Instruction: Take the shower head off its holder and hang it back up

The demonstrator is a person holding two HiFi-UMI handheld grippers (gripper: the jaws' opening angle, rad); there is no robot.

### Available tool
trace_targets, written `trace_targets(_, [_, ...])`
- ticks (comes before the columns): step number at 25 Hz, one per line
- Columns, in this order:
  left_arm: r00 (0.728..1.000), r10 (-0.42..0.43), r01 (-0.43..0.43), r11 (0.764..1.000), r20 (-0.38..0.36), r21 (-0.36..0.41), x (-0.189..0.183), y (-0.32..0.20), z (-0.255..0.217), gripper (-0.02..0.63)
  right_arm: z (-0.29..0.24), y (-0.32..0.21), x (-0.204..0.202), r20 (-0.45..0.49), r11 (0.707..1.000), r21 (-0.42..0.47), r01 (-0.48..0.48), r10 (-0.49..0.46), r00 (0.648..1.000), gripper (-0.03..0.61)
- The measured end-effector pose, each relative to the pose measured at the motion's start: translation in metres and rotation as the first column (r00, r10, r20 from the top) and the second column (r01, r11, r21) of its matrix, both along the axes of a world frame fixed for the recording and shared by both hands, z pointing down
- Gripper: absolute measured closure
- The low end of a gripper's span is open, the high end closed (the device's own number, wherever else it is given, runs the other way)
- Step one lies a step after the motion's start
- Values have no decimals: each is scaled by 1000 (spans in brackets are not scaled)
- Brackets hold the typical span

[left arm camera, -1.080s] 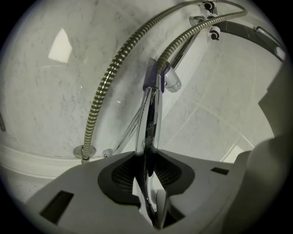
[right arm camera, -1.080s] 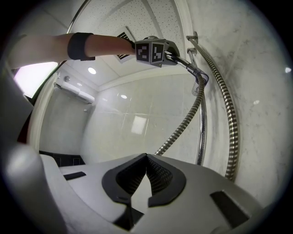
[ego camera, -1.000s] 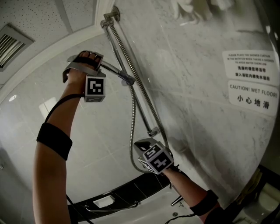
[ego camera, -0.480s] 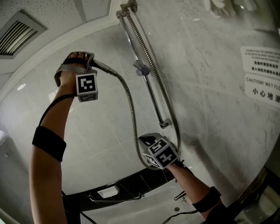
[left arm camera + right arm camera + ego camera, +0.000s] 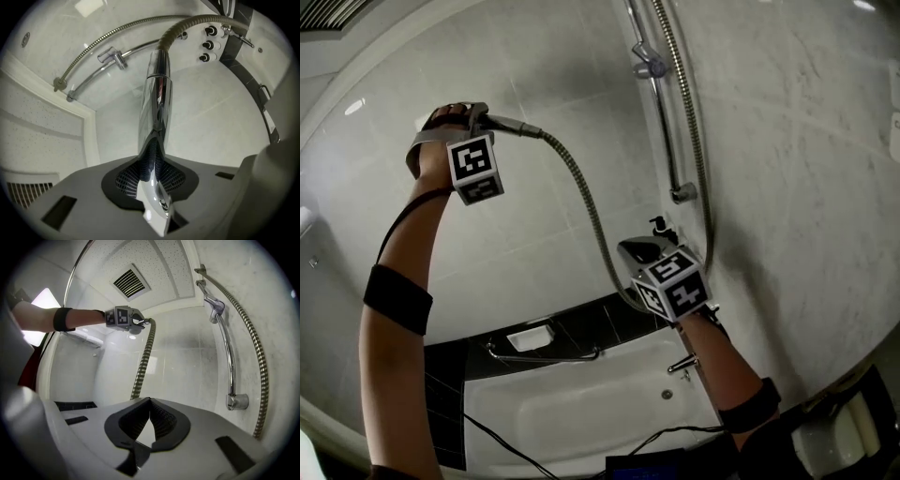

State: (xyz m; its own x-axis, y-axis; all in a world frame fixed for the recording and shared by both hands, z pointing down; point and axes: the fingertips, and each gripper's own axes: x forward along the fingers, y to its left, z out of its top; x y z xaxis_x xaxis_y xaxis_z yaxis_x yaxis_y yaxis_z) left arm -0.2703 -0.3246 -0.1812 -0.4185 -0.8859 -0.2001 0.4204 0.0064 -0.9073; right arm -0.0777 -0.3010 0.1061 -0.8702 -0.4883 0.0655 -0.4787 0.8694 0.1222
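My left gripper (image 5: 476, 118) is shut on the chrome shower head (image 5: 508, 124), held up at the left, well away from the wall rail (image 5: 664, 122). In the left gripper view the pads clamp the shower head's handle (image 5: 157, 98), and the metal hose (image 5: 197, 21) runs off its far end. The holder (image 5: 649, 66) on the rail stands empty. The hose (image 5: 586, 202) sags down in a loop behind my right gripper (image 5: 639, 249). That gripper is shut with nothing in it (image 5: 149, 420), low beside the rail's foot (image 5: 236, 401).
A white bathtub (image 5: 581, 412) lies below with a grab bar (image 5: 544, 354) on a black tiled ledge and a tap (image 5: 682, 366) at its right. Marble wall at the right, ceiling vent (image 5: 131, 283) above. A cable crosses the tub.
The left gripper has pulled the shower head out of the holder and carried it left and down, away from the rail. The right gripper has shifted slightly. The head view has tipped downward.
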Motion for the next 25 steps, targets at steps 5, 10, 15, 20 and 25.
trace_targets(5, [983,-66,57,997,-171,-59,-60,42,90,529,39,27,-14,-8,997,-69,37,-38,999,558])
trace_targets(10, [937,-126,105,991,-325,-83,-116,79,172,529,73,46,-30,4,991,-123,61,-61,998,560])
trace_targets(15, [839,-260,181,962,-478,-206,-178,124,297,529,114,74,-43,-13,983,-171,63,-67,998,558])
trace_targets(20, [696,-256,150,966,-671,-212,-196,162,405,529,155,98,-53,-18,975,-217,52,-58,998,558])
trace_targets(25, [520,-300,171,954,-800,-246,-211,201,525,529,203,113,-59,-31,968,-248,27,-36,999,558])
